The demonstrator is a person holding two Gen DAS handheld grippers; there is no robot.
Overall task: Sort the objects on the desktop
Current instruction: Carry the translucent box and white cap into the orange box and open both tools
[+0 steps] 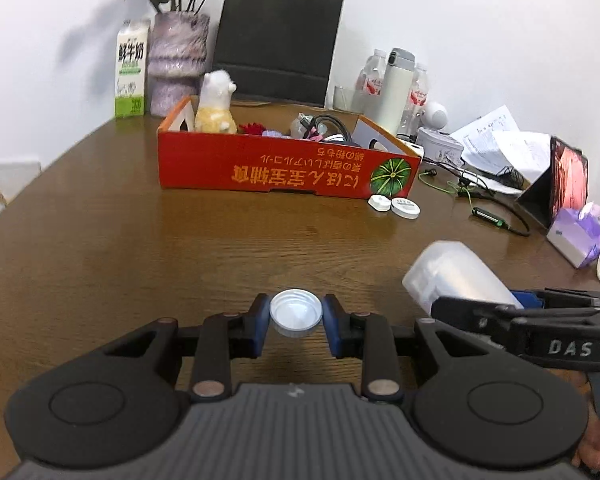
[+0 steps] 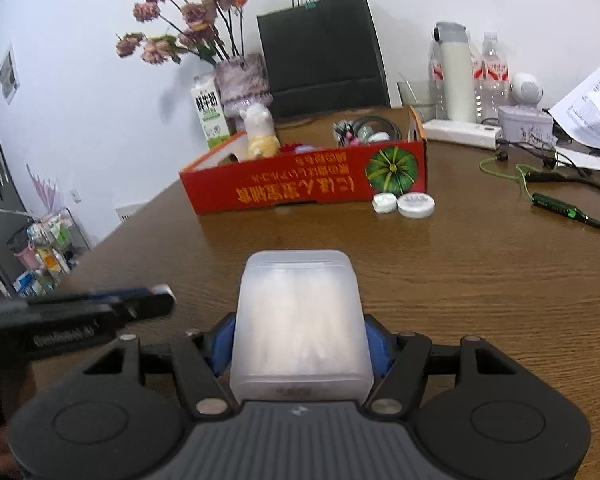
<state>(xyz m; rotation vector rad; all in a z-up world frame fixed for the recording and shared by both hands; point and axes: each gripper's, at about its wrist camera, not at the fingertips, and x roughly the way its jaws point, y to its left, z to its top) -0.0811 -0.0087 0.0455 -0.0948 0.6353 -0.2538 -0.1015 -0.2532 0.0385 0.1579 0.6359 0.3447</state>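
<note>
Tongs first, as we log them: our right tongs (image 2: 300,344) grip a frosted translucent plastic box with rounded corners (image 2: 298,316), blue pads pressed to both its sides, held above the desk. Our left tongs (image 1: 296,320) are closed on a small round white screw cap (image 1: 296,313), open side up, pinched between the blue fingertips (image 1: 260,326).

Remaining items, largest down:
- Brown wood-grain desk (image 1: 140,248), carrying everything.
- Black paper carrier bag (image 1: 278,40), upright against the wall.
- Red cardboard tray with an upside-down pumpkin print (image 1: 268,172), mid-desk, holding a white-and-yellow plush bear (image 1: 216,104) at its left end and a tangle of cables at its right.
- Mottled purple vase of dried flowers (image 1: 176,64), with a green-and-white milk carton (image 1: 131,76) just beside it.
- Two small white round lids (image 1: 394,205), touching, on the desk by the tray's right front corner.
</note>
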